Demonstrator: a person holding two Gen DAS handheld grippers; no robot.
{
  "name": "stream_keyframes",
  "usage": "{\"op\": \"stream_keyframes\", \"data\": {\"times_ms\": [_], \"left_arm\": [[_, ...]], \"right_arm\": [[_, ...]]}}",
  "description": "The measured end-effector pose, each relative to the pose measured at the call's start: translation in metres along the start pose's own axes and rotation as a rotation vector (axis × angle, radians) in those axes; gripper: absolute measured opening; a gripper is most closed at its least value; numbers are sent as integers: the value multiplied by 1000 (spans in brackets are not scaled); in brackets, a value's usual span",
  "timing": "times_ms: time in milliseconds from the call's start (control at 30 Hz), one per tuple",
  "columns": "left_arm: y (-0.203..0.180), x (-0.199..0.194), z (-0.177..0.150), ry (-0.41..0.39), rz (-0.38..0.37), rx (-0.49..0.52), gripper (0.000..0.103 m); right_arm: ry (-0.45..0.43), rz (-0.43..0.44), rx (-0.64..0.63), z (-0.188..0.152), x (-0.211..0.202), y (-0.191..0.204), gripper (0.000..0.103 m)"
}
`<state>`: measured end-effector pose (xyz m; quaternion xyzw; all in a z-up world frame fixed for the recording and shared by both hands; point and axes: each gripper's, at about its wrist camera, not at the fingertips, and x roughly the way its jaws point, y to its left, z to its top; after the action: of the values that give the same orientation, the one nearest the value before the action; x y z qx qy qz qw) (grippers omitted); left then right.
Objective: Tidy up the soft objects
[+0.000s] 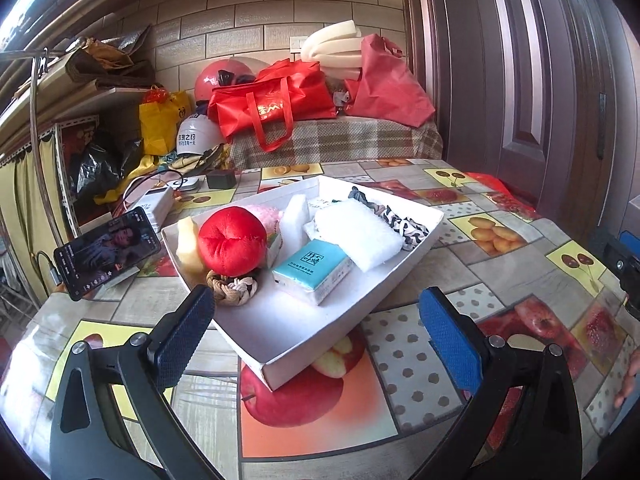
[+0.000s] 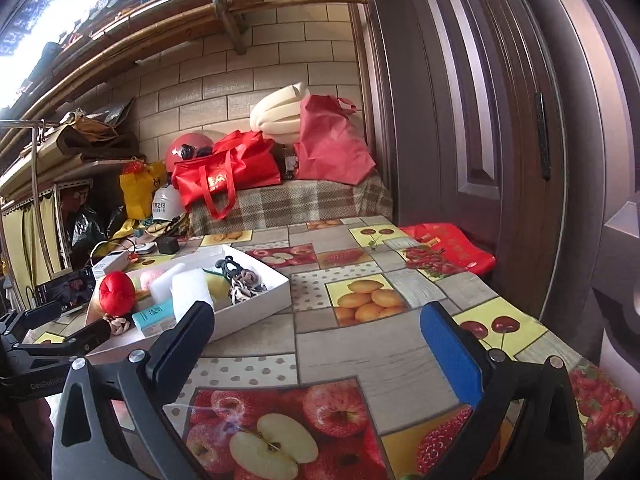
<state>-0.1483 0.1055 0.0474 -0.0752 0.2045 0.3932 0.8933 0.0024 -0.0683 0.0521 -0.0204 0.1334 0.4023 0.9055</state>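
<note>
A white cardboard tray (image 1: 320,336) sits on the fruit-print table and holds soft things: a red plush ball (image 1: 231,245), a teal tissue pack (image 1: 313,271), a white fluffy cloth (image 1: 358,236), a braided rope knot (image 1: 234,286), white foam (image 1: 295,216) and a black-and-white scrunchie (image 1: 400,224). My left gripper (image 1: 316,324) hovers open just in front of the tray, nothing between its fingers. In the right wrist view the tray (image 2: 256,312) lies to the left, with the red ball (image 2: 117,292) in it. My right gripper (image 2: 316,332) is open over bare tablecloth.
A phone (image 1: 106,252) leans on a stand at the table's left, beside a white power bank (image 1: 154,204) and cables. A red packet (image 2: 452,248) lies at the table's far right by the door. Red bags (image 1: 276,108) and helmets pile up behind.
</note>
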Motion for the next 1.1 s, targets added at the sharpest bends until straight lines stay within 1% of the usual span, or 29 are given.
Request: {"op": "stream_keyframes", "data": {"times_ms": [67,133,200,333,433,600,900,1100], "left_arm": [[-3,2,-1,16,-9,22,103],[-7,5,-1,34,15,39,103],[-9,7,-2,42,35,52,103],[-13,2,-2,21,51,74,103],[-15,1,-2,13,80,86,103],[-13,2,-2,19,72,77,103],[-13,3,-2,25,70,73,103],[-14,3,-2,24,67,72,103]], "right_arm": [[3,13,30,0,-1,-6,103],[3,22,45,-1,-2,-9,103],[-6,10,48,-2,-4,-9,103],[-36,6,41,-2,-9,-8,103],[-38,0,22,-1,-9,-5,103],[-24,6,25,-1,-6,-6,103],[-16,24,113,-1,-6,-23,103],[-16,12,113,0,-6,-23,103]]}}
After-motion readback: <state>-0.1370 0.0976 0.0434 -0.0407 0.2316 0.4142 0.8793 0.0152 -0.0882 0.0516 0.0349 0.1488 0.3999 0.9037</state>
